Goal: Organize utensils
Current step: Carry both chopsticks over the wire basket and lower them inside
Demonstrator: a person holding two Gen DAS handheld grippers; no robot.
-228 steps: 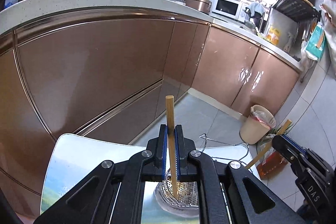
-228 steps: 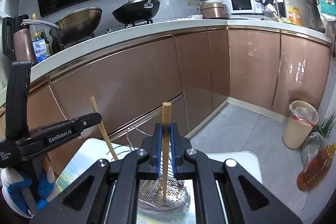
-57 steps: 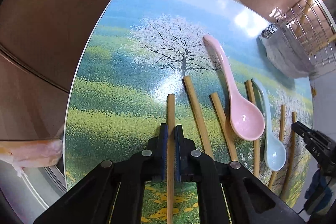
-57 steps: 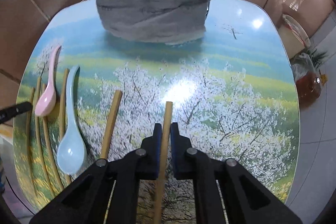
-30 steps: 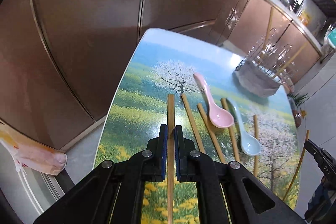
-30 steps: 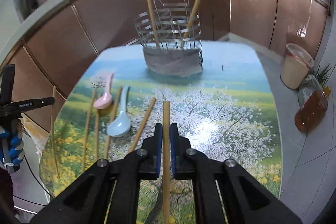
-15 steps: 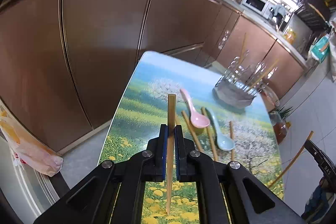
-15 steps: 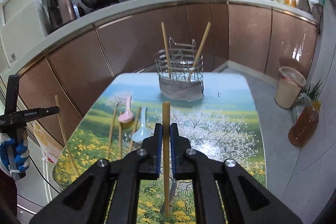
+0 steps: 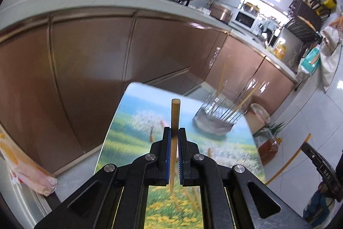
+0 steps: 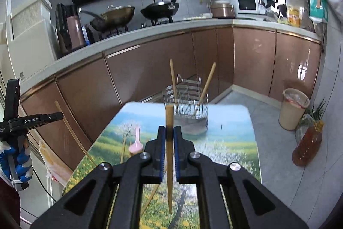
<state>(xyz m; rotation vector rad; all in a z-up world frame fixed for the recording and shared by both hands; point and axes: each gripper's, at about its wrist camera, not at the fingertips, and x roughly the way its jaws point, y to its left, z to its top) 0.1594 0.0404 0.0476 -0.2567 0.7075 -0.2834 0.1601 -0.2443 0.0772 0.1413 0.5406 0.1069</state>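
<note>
My left gripper [image 9: 174, 132] is shut on a wooden chopstick [image 9: 175, 113], held upright above the near left part of the landscape-print table [image 9: 133, 119]. My right gripper [image 10: 169, 132] is shut on another wooden chopstick [image 10: 169, 119], held upright above the table's near end. The wire utensil holder [image 10: 186, 104] stands at the table's far end with two chopsticks [image 10: 173, 83] leaning in it; it also shows blurred in the left wrist view [image 9: 216, 117]. A pink spoon [image 10: 136, 143] and several chopsticks [image 10: 124, 145] lie on the table.
Brown kitchen cabinets [image 10: 150, 78] curve behind the table. A bin [image 10: 294, 108] and an oil bottle [image 10: 308, 145] stand on the floor to the right. A pale bag [image 9: 23, 166] hangs at the table's left.
Both grippers have lifted their chopsticks off the table and tilted up from looking down at the table to looking level toward the cabinets and utensil holder.
</note>
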